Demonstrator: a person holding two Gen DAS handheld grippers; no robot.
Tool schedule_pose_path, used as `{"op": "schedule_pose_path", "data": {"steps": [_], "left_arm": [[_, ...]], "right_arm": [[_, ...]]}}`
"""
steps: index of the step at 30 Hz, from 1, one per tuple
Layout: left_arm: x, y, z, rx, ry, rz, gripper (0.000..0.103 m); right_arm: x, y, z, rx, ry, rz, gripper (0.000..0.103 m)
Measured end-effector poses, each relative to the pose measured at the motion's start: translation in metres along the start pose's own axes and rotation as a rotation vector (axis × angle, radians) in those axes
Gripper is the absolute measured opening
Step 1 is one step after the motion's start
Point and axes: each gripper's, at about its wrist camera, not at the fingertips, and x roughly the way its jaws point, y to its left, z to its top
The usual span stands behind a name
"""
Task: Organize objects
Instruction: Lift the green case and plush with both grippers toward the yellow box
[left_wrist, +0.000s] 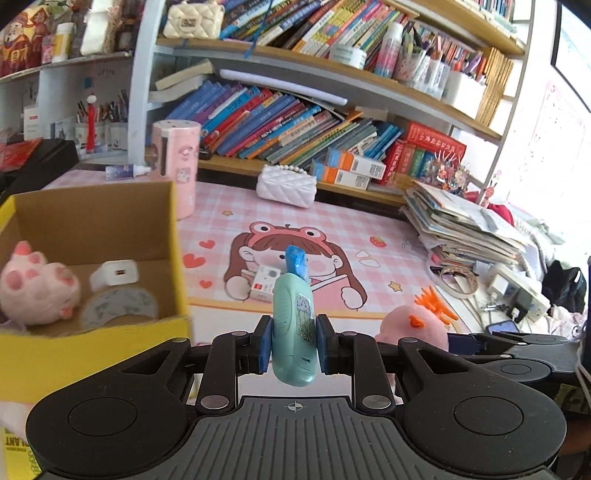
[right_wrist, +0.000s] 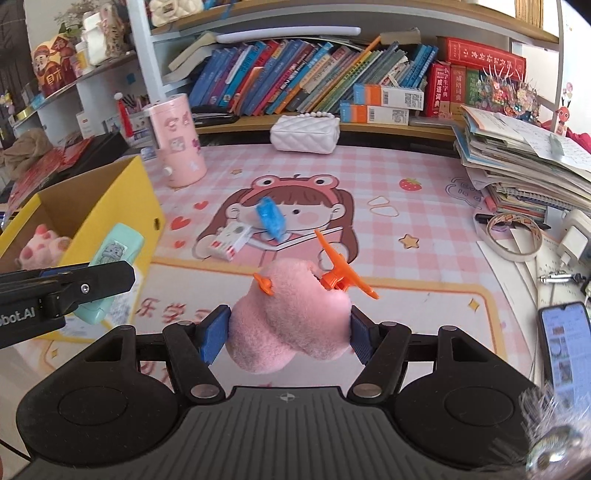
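My left gripper is shut on a mint-green case with a sticker, held upright just right of the yellow cardboard box. The case also shows in the right wrist view, beside the box. My right gripper is shut on a pink plush toy with orange plastic parts, which also shows in the left wrist view. The box holds a pink plush pig, a white charger and a tape roll. A blue packet and a small white box lie on the pink mat.
A pink cylinder container and a white quilted purse stand at the back of the mat. A paper stack, a tape ring and a phone are on the right. Bookshelves line the back.
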Motion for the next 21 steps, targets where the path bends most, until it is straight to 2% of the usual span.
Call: {"op": "schedule_pose_path", "data": {"steps": [7, 21], "left_arm": [[-0.040, 0.031, -0.021, -0.027, -0.006, 0.018, 0.023], [-0.109, 0.104, -0.063, -0.111, 0.016, 0.112, 0.023]], "right_arm": [[-0.025, 0.045, -0.021, -0.022, -0.013, 0.004, 0.064], [-0.054, 0.142, -0.066, -0.100, 0.025, 0.071, 0.064]]}}
